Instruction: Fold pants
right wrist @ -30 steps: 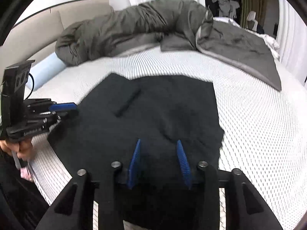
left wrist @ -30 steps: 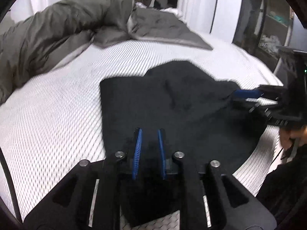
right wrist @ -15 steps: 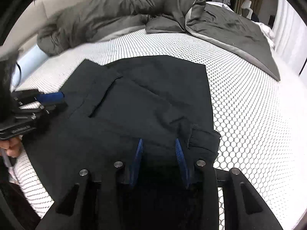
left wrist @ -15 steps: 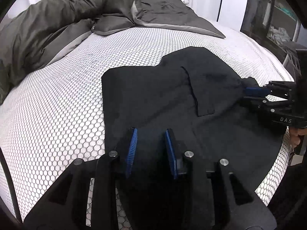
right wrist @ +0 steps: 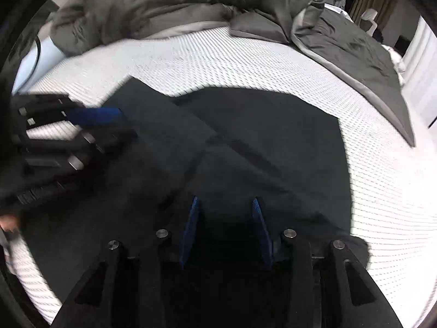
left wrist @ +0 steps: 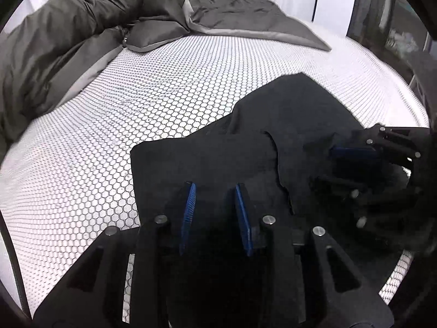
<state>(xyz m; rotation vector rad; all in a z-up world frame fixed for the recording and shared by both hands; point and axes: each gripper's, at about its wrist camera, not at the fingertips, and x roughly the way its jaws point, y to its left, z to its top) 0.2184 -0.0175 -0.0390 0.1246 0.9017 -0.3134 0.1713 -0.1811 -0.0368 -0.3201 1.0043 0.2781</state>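
Lower now, the left gripper and right gripper are nearer the bed. Pants lie flat on it, long axis running gripper to gripper. Left jaws pinch the near edge. Right jaws have just been widening with cloth between them, and I cannot tell whether they grip it.

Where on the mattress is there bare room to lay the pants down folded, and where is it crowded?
Bare mattress lies between the dark pants and the bunched grey duvet. Another bare strip runs between the pants and the duvet's flat edge. The near edge is crowded: both grippers work there.
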